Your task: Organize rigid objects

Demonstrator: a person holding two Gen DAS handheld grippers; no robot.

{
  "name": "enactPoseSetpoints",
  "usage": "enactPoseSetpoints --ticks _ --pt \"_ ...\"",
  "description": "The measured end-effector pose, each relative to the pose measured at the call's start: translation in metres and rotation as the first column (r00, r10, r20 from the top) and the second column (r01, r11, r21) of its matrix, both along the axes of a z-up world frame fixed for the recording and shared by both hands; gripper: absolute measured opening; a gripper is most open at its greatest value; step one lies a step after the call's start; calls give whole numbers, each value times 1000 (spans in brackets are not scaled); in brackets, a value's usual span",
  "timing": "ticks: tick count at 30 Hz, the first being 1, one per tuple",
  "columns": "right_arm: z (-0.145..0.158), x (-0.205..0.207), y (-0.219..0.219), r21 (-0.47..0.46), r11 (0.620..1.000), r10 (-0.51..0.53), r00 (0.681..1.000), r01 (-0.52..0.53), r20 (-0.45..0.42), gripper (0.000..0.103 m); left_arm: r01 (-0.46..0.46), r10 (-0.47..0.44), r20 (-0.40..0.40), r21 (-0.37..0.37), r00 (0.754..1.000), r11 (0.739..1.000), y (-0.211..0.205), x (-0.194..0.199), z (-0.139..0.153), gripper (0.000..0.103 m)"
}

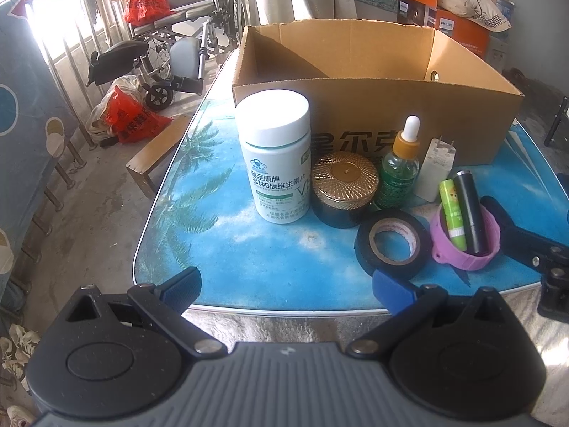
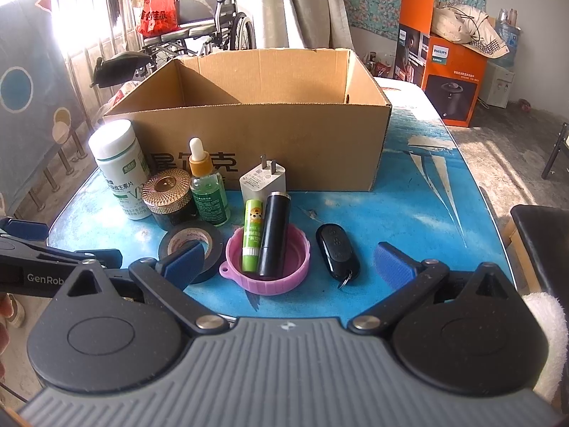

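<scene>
Left gripper (image 1: 286,290): nearest the lens, jaws spread wide, empty, poised over the near edge of the bench (image 1: 249,249). Right gripper (image 2: 297,261): jaws likewise spread wide, empty, held low over the near edge of the bench, above the pink lid and key fob.

Bench contents, left to right:

1. White vitamin bottle (image 1: 275,156), upright, white cap, green-printed label; at the left end of the row, in front of the box.
2. Dark jar with gold lid (image 1: 344,190), upright, just beside the vitamin bottle.
3. Green dropper bottle (image 1: 400,170), upright, amber collar, white bulb.
4. Roll of black tape (image 1: 391,245), lying flat, forward of the jar and dropper.
5. White plug charger (image 1: 435,169), standing with prongs up, near the box front.
6. Pink lid (image 1: 466,238), upturned, holding two leaning items: a green lip balm (image 1: 453,215) and a black cylinder (image 1: 469,211), side by side.
7. Black key fob (image 2: 336,251), flat, with ring, just right of the pink lid; seen in the right wrist view only.

Behind the row: open cardboard box (image 1: 373,106), black characters on its front; no contents visible in the part of the interior that shows.
</scene>
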State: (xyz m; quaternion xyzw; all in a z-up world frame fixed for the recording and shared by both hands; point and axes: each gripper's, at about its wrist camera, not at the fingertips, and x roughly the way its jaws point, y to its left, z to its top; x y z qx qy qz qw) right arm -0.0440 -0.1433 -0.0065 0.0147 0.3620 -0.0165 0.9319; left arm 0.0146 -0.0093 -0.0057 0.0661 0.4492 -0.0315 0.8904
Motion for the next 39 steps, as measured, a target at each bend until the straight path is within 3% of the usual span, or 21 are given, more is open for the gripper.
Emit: enactPoseSetpoints --ticks 6,12,16,21,28,31,33,39 --pt "-1 8 -16 32 999 -18 1000 18 4 102 39 -39 3 -12 999 999 -7 9 -1 103" --pt "-3 10 -49 133 988 -81 996 75 38 102 157 -152 63 -71 986 985 -22 11 5 103" --pt "-5 8 -67 188 976 -117 992 106 50 101 258 -245 106 -139 964 956 -33 13 8 103" --pt "-9 7 -79 242 965 -121 990 101 70 96 382 -352 168 -206 921 901 -50 15 7 102" --pt "-20 27 -87 377 926 -30 997 2 67 82 497 -466 186 -195 865 845 -86 14 0 83" --pt "-25 49 -87 399 916 32 998 -48 48 69 520 -493 176 -174 852 836 -100 13 -3 68" --pt "-29 65 -84 401 912 79 996 -84 30 52 533 -510 165 -165 844 830 -109 14 -6 60" --pt "-45 98 -79 465 871 188 982 -156 -23 43 548 -533 126 -147 836 824 -124 19 -16 41"
